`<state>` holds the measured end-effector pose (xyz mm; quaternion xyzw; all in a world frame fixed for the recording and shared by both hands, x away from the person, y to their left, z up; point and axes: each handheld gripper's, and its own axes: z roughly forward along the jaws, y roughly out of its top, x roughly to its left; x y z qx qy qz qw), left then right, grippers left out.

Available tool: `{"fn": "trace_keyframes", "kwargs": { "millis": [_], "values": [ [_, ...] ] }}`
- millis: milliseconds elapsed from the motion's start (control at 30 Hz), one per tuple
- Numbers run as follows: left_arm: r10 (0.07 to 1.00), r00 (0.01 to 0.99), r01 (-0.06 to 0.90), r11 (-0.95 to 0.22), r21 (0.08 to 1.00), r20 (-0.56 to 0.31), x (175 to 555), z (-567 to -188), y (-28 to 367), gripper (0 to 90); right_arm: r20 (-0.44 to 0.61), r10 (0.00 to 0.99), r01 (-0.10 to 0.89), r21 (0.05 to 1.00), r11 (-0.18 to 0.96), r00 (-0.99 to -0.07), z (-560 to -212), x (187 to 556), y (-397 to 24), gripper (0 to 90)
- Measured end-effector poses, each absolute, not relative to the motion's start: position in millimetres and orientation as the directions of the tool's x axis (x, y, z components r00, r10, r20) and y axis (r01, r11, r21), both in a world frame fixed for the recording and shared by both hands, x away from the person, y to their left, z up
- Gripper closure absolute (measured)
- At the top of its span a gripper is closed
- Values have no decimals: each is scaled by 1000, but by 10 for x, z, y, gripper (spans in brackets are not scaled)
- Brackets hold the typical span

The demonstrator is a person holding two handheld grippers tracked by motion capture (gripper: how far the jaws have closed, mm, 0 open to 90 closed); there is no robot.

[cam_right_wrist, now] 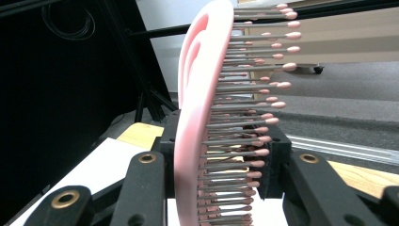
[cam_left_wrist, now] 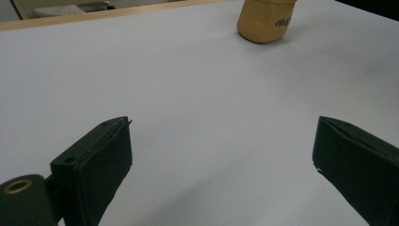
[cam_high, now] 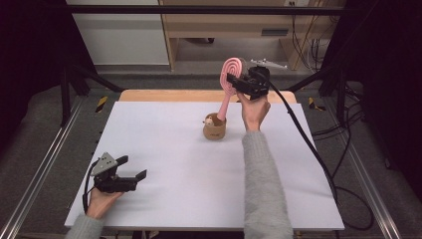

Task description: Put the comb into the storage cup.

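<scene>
At the near left of the white-topped bench (cam_high: 164, 159), the left hand-held gripper (cam_high: 133, 168) is held low with its jaws spread wide on nothing. Farther right, a squat tan cup (cam_high: 214, 129) is stood mid-bench; a pink, round-headed plastic hairbrush (cam_high: 230, 82) is pinched at its head by the raised right hand-held gripper (cam_high: 240, 83), its handle reaching down into the cup.

We are seeing a smooth pink plastic hairbrush (cam_right_wrist: 197, 122) with thin metal-looking bristles, and a matt tan cup (cam_left_wrist: 266, 21). The bench (cam_high: 199, 169) is showing a smooth, matt white surface; the sleeve (cam_high: 263, 184) is looking like fuzzy grey knit.
</scene>
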<state>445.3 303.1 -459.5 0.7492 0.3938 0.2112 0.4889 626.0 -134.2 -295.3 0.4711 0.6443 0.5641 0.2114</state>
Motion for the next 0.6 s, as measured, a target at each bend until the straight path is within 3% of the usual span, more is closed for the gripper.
{"fn": "trace_keyframes", "kwargs": {
  "millis": [600],
  "values": [
    [795,603,385,-214,898,-69,4455,-4599,3031,49,270,849,403,912,-74,-455,-3182,6348,-1199,631]
  ]
}}
